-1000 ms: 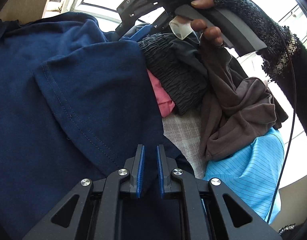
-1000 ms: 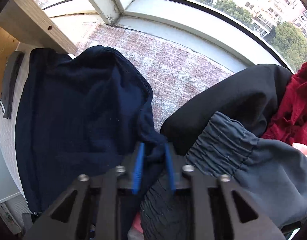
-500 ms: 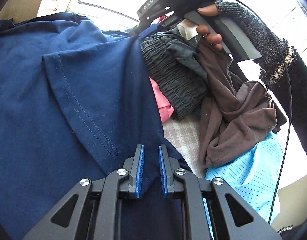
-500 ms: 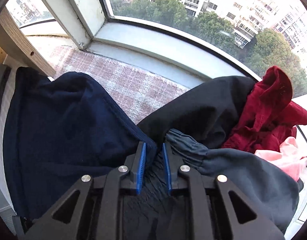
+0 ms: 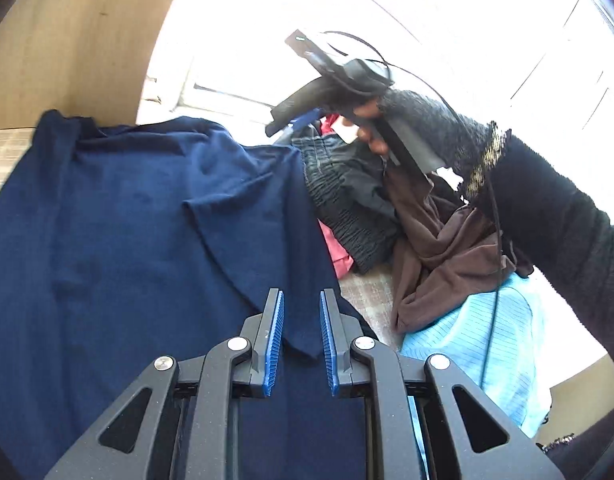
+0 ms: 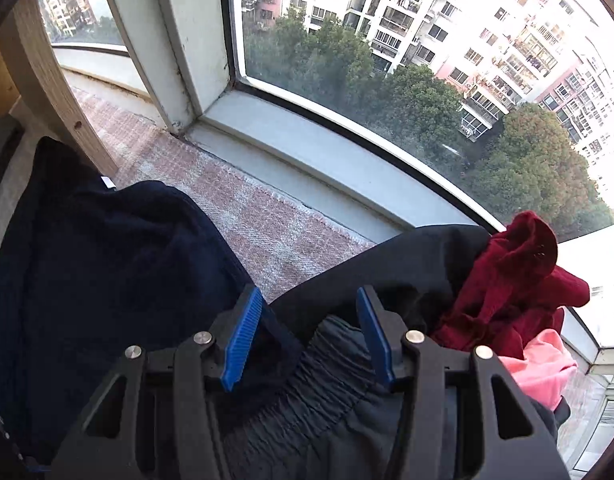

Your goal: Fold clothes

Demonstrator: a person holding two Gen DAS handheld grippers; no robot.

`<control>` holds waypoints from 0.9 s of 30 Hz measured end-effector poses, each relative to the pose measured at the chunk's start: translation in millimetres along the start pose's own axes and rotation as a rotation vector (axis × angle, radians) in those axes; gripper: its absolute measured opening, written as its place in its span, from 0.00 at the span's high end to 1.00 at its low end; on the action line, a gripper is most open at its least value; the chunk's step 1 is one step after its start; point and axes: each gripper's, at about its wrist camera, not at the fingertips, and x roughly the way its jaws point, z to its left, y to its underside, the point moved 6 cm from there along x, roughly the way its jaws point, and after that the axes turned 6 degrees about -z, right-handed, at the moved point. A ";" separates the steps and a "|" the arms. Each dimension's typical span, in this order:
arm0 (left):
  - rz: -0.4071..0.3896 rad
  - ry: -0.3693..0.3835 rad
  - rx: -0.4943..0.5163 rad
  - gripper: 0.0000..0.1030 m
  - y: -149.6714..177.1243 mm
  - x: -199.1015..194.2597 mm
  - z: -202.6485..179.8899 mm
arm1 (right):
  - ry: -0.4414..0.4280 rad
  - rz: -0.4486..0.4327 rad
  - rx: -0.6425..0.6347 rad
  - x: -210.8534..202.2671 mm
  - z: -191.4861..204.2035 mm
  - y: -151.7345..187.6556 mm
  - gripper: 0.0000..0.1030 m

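A: Which step is judged to be in hand?

B: A fold of the navy-blue cotton T-shirt, which is spread over the checked woven mat on the window ledge. A folded corner of it is seen between the blue pads of the left claw, but the jaws stand slightly apart and contact cannot be confirmed. The right claw is spread wide and holds nothing, poised above the shirt's edge and the dark grey elastic-waist garment.

A: What is called for next?

B: Probably a fresh grip at the 12 o'clock hem, then a fold.

A: What is hidden?

B: The shirt's near edge is covered by the claws, and the pile at 3 o'clock – brown draped cloth, light-blue ribbed top, dark red crumpled garment – is partly overlapped.
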 end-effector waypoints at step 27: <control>0.353 0.065 0.437 0.76 314.3 -118.8 -195.7 | -0.236 -0.008 0.229 -140.7 77.0 288.3 0.52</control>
